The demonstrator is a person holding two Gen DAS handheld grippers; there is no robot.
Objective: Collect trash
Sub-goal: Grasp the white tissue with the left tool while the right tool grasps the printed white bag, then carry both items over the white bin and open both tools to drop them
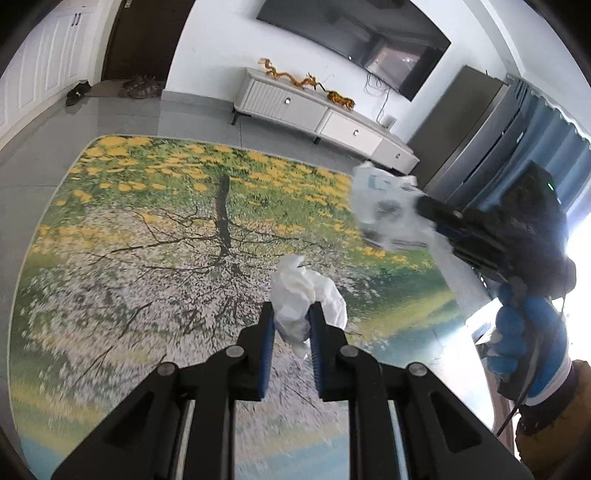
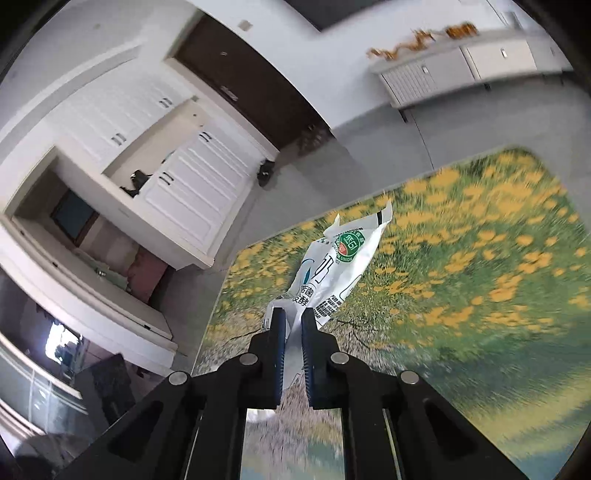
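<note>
My left gripper (image 1: 291,314) is shut on a crumpled white tissue (image 1: 306,291) and holds it above the flowered rug (image 1: 147,240). My right gripper (image 2: 291,317) is shut on a white printed plastic wrapper (image 2: 340,266) with a green logo, also held above the rug (image 2: 461,258). In the left wrist view the right gripper (image 1: 424,208) shows at the right, gripping the same wrapper (image 1: 384,206), with a blue-gloved hand (image 1: 517,332) on its handle.
A white TV cabinet (image 1: 314,110) with gold dragon ornaments stands by the far wall under a wall TV (image 1: 354,33). Shoes (image 1: 77,92) lie near a dark door. White cupboards (image 2: 192,184) line the left. Grey tile floor (image 1: 48,147) surrounds the rug.
</note>
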